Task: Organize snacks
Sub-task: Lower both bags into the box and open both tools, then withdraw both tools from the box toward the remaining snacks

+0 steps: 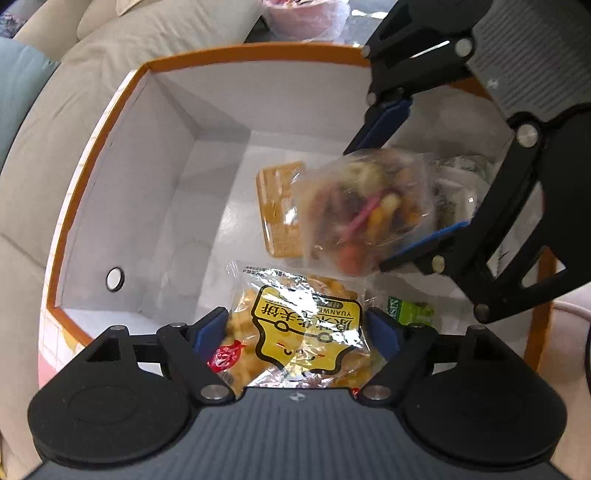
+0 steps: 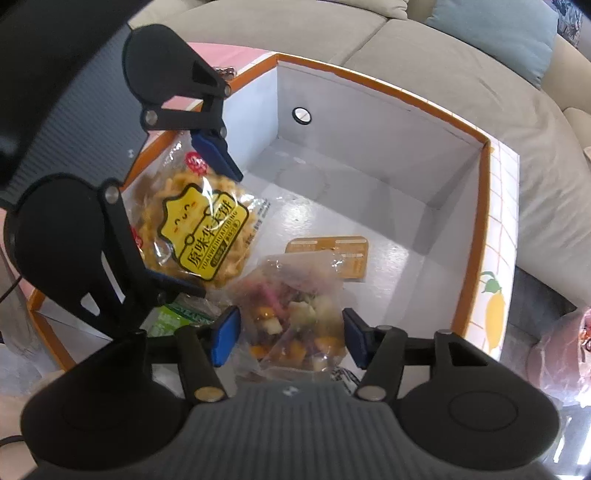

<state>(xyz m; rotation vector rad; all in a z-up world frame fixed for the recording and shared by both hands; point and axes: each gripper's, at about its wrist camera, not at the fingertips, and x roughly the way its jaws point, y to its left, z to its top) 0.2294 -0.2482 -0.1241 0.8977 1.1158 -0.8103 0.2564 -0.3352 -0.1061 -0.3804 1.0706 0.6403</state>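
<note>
A white box with an orange rim [image 1: 255, 55] [image 2: 369, 79] holds snacks. My left gripper [image 1: 295, 328] [image 2: 201, 221] is over the box with a yellow-labelled pack of fried snack [image 1: 303, 332] [image 2: 199, 225] between its wide-apart fingers. My right gripper [image 1: 410, 173] [image 2: 290, 334] has a clear bag of mixed dried fruit [image 1: 365, 206] [image 2: 295, 310] between its fingers, which stand open at the bag's sides. An orange flat packet [image 1: 277, 206] [image 2: 343, 254] lies on the box floor.
A green packet [image 1: 410, 312] [image 2: 173, 317] and a white printed packet [image 1: 458, 184] lie in the box. A beige sofa [image 1: 110, 74] [image 2: 480, 92] surrounds the box. A pink bagged item [image 1: 303, 14] [image 2: 557, 354] sits outside it.
</note>
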